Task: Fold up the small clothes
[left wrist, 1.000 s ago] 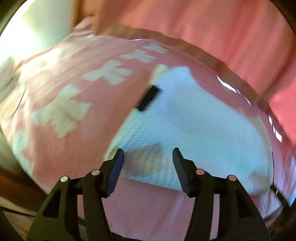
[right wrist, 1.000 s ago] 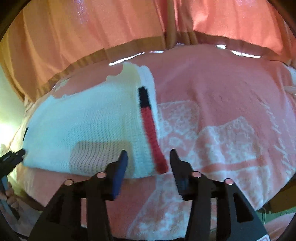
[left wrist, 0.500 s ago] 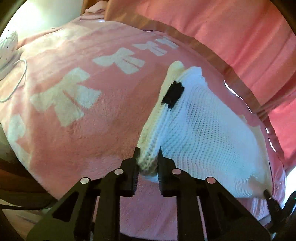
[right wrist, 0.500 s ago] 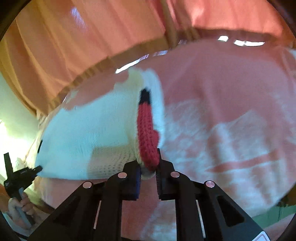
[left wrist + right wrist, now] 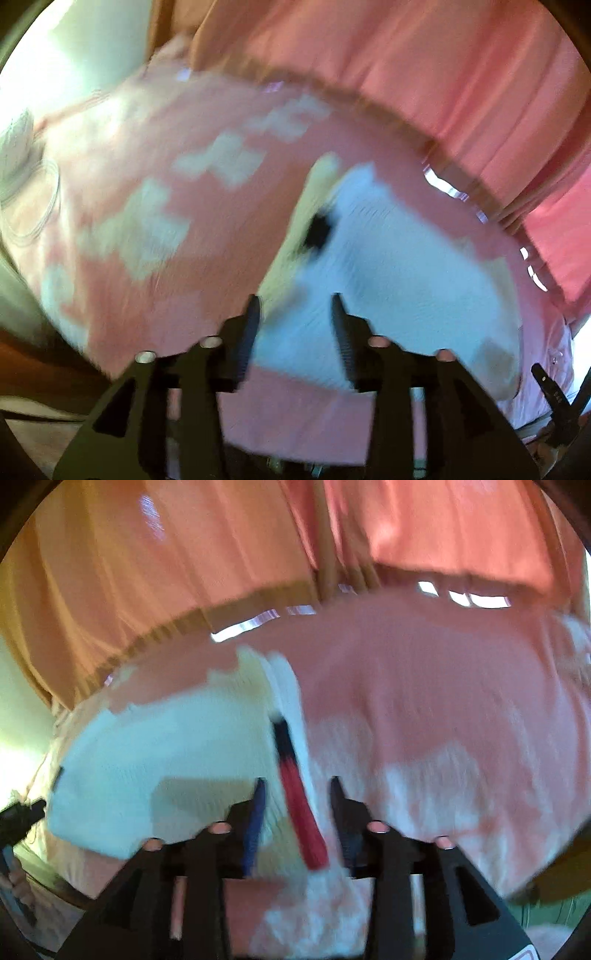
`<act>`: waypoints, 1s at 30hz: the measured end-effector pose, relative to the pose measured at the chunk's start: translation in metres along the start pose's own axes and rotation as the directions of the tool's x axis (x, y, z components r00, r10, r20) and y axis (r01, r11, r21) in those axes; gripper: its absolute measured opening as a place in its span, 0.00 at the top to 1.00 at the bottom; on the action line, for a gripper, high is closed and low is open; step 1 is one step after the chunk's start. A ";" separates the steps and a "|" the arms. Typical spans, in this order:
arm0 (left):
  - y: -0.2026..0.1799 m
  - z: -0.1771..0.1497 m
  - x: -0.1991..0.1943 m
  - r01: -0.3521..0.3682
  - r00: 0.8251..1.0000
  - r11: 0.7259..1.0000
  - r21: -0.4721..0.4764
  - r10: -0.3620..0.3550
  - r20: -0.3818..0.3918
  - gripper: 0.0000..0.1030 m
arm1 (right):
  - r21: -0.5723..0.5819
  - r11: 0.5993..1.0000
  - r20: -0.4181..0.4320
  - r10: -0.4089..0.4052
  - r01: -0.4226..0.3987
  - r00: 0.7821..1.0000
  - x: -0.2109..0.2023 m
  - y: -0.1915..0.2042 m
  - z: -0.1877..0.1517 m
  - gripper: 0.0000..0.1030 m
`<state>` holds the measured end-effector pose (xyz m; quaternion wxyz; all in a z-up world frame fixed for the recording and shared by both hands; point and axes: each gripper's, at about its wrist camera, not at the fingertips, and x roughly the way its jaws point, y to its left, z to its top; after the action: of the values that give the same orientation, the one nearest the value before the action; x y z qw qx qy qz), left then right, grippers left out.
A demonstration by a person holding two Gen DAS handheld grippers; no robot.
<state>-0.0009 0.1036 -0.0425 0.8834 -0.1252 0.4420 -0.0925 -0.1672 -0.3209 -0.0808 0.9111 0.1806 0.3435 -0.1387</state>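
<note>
No legible writing; white knit garment (image 5: 399, 280)

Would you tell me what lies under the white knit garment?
The garment lies on a pink blanket with pale bows. What the blanket covers beneath it cannot be seen.

Layout: garment on blanket, curtain behind.

I see the knit garment (image 5: 388, 280) lying flat on the blanket (image 5: 147, 280). My left gripper (image 5: 293, 306) sits at its near left edge, my right gripper (image 5: 295, 790) at its near right edge. The curtain (image 5: 184, 554) hangs behind the blanket.
</note>
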 end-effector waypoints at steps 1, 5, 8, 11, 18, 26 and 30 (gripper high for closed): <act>-0.010 0.009 0.001 0.018 1.000 1.000 0.023 -0.018 0.007 0.50 | -0.024 1.000 -0.002 0.018 -0.019 1.000 0.005 0.006 0.010 0.50; -0.043 0.045 0.045 -0.001 1.000 0.991 0.135 0.005 -0.030 0.44 | -0.101 0.994 -0.074 0.038 -0.045 0.997 0.053 0.026 0.045 0.50; -0.048 0.064 0.093 -0.049 0.994 0.989 0.141 0.061 -0.086 0.47 | -0.089 0.995 -0.147 0.033 -0.047 0.989 0.102 0.031 0.060 0.50; -0.043 0.066 0.121 -0.100 0.988 0.983 0.156 0.117 -0.102 0.79 | -0.103 0.994 -0.162 0.009 -0.026 0.987 0.128 0.028 0.061 0.81; -0.007 0.075 0.133 -0.241 0.965 0.965 0.105 0.249 -0.081 0.99 | 0.028 1.000 -0.125 0.016 -0.012 0.992 0.130 -0.022 0.060 0.90; 0.000 0.074 0.097 -0.089 0.993 0.996 0.009 0.090 -0.073 0.82 | -0.058 0.997 0.098 0.056 -0.050 0.994 0.063 0.011 0.053 0.75; -0.010 0.046 0.081 -0.020 0.996 0.999 0.026 0.022 -0.089 0.39 | -0.176 0.970 0.064 0.184 -0.171 0.981 0.049 0.056 0.030 0.80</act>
<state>0.0836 0.0784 -0.0743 0.8652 -0.1053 0.4812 -0.0942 -0.0928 -0.2895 -0.0800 0.9449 0.1269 0.2997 -0.0340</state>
